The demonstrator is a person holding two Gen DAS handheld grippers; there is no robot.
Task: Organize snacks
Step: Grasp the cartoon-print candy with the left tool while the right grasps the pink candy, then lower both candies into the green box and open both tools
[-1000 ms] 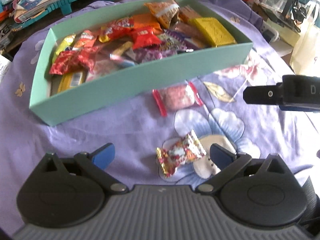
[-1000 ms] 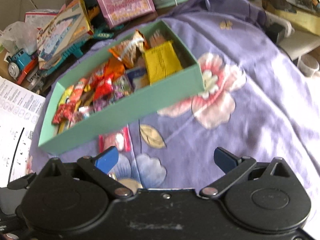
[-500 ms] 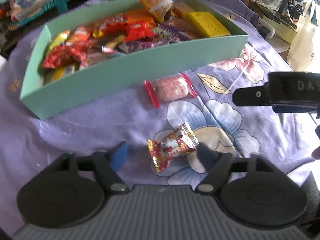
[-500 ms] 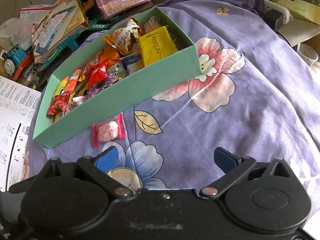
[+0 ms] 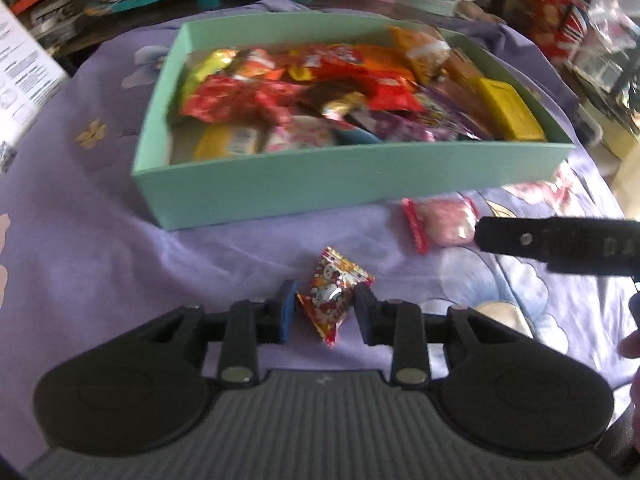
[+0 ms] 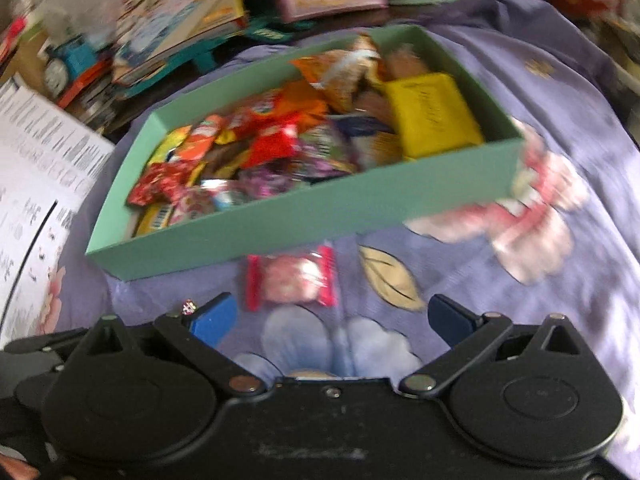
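Note:
A small red and gold candy (image 5: 334,300) with a white cartoon print lies on the purple flowered cloth (image 5: 120,240). My left gripper (image 5: 325,312) is closing around it, and both blue pads touch its sides. A pink snack with red ends (image 6: 290,280) lies in front of the mint-green box (image 6: 300,224), which holds several bright snack packets. My right gripper (image 6: 332,320) stands open just short of the pink snack, with nothing between its fingers. In the left wrist view the pink snack (image 5: 444,224) lies beside the green box (image 5: 340,184), with a black finger of the right gripper (image 5: 556,240) next to it.
Books, toy boxes and a blue toy train (image 6: 68,64) crowd the table's far side behind the box. A white printed sheet (image 6: 36,184) lies at the left. A person's fingertips (image 5: 630,348) show at the right edge.
The left jaws have narrowed from wide open until they touch the candy. The right gripper has slid left, so the pink snack now lies straight ahead of its open fingers.

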